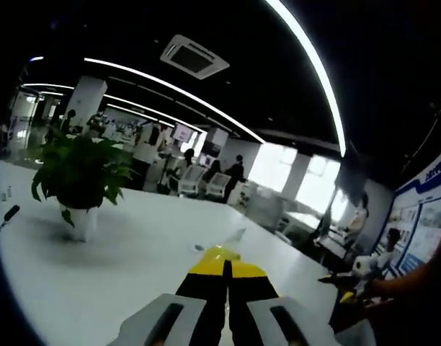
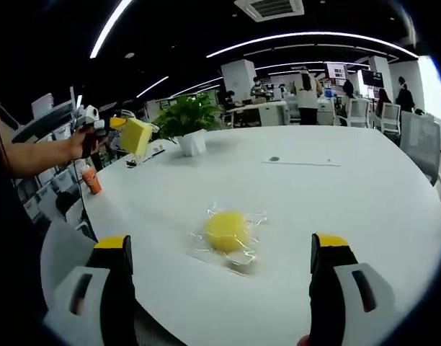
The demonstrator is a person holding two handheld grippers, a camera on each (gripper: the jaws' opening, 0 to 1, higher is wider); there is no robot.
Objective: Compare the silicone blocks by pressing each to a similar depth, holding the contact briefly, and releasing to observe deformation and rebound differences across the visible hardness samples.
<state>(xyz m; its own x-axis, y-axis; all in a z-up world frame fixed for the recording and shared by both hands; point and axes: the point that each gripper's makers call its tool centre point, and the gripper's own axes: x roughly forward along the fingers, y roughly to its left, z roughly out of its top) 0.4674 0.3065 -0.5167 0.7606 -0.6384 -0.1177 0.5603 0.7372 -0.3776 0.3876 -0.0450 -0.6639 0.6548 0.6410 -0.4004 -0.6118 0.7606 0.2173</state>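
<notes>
A round yellow silicone block [image 2: 227,231] in a clear plastic wrapper lies on the white table [image 2: 336,194]. My right gripper [image 2: 220,242] hangs over it, open, one jaw on each side and well apart from it. Off to the left a hand holds my left gripper [image 2: 118,127] up above the table edge, shut on a flat square yellow block [image 2: 137,135]. In the left gripper view the jaws of my left gripper [image 1: 224,265] stand together, with a pale bit of wrapper [image 1: 235,235] poking out past the yellow tips over the table [image 1: 119,267].
A potted plant [image 2: 189,115] [image 1: 80,173] stands in a white pot toward the far side of the table. An orange cup [image 2: 92,180] sits near the left table edge. A person's arm [image 2: 40,155] reaches in at the left. Chairs, desks and people fill the office behind.
</notes>
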